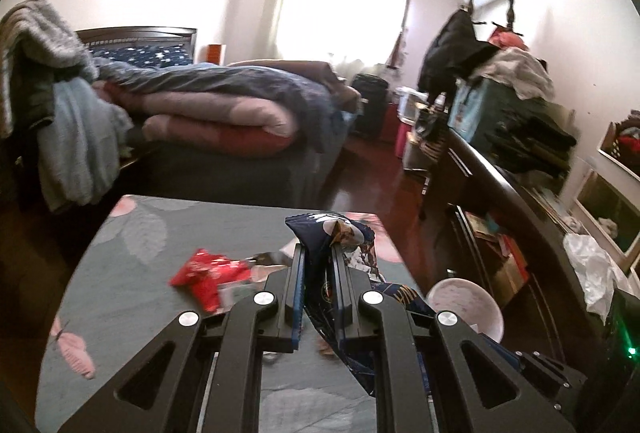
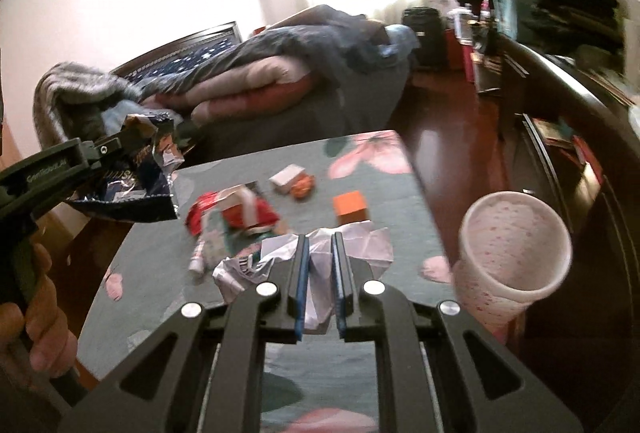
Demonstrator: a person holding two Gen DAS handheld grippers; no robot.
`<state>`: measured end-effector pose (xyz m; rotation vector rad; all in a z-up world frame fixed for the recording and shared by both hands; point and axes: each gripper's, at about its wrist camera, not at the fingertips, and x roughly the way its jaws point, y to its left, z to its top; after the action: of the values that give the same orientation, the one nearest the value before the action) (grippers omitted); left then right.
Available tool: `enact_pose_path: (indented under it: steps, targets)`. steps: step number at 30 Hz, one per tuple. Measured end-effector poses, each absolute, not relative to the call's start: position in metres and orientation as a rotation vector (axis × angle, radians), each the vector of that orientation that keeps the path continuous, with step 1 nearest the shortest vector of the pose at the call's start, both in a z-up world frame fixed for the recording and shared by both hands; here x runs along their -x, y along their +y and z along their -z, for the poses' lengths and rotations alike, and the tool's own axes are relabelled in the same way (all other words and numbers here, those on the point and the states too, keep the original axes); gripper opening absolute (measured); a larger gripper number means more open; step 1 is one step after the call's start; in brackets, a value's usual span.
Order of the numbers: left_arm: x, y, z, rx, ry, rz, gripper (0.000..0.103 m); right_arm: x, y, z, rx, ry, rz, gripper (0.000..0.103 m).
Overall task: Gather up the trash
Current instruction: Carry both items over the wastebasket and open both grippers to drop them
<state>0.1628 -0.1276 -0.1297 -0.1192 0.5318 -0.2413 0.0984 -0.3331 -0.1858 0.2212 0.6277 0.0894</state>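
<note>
We see the left gripper (image 1: 319, 253) clamped narrow on a dark blue snack wrapper (image 1: 320, 233), raised above the floral table (image 1: 180, 221). The right gripper (image 2: 319, 245) pinches crumpled white paper (image 2: 320, 253) over that table (its lower part hidden). A pink bin (image 2: 516, 245) stands beside the table, with blurred red wrappers (image 2: 232, 213) left on top.

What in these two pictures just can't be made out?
- Dark blue crinkled snack wrapper, left wrist view: the left gripper covers its middle; print blurred.
- Crumpled white paper, right wrist view: the right gripper hides its centre.
- Pink speckled plastic bin: the contents can't be told.
- Small orange lump: too blurred to identify.
</note>
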Motion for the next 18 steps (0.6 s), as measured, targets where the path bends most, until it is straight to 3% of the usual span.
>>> enact_pose_path:
  steps: [18]
  targets:
    - [-0.196, -0.272, 0.152, 0.009, 0.607, 0.521, 0.012, -0.08, -0.47, 0.214, -0.349, 0.614, 0.24, 0.013]
